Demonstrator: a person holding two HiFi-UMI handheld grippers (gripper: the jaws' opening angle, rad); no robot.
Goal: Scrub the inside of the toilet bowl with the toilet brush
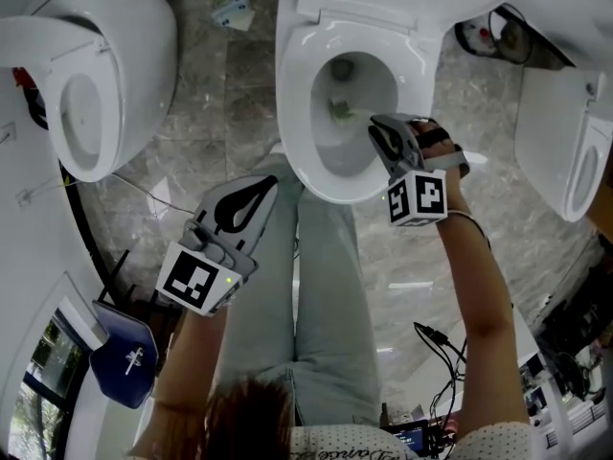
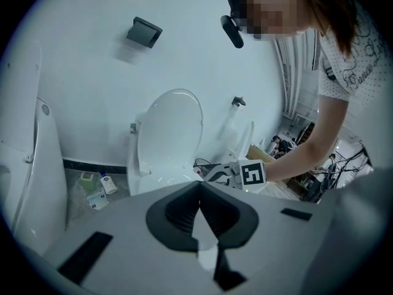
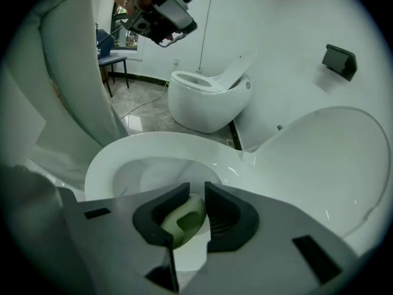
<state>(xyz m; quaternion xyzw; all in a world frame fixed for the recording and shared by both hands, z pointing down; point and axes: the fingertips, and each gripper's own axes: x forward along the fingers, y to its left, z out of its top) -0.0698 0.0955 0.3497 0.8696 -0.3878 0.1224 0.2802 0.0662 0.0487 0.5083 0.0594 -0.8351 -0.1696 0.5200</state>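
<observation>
With the right hand-held gripper (image 1: 381, 130) pinching the brush (image 1: 341, 111), green head low in the bowl (image 1: 295, 113) near the drain, press lightly and sweep round the wall, then under the rim. Leave the left hand-held gripper (image 1: 263, 192), pressed together and empty, clear of the bowl. Count: one brush, two hand-held grippers, three toilets, namely the bowl, left toilet (image 1: 91, 75) and right toilet (image 1: 573, 151).

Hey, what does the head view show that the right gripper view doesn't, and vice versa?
Head view only: the marker cube on the right gripper and a third toilet at the right. Right gripper view only: a dark box on the wall. Both: the toilet bowl, the green toilet brush that gripper holds, the left gripper and a neighbouring toilet.
</observation>
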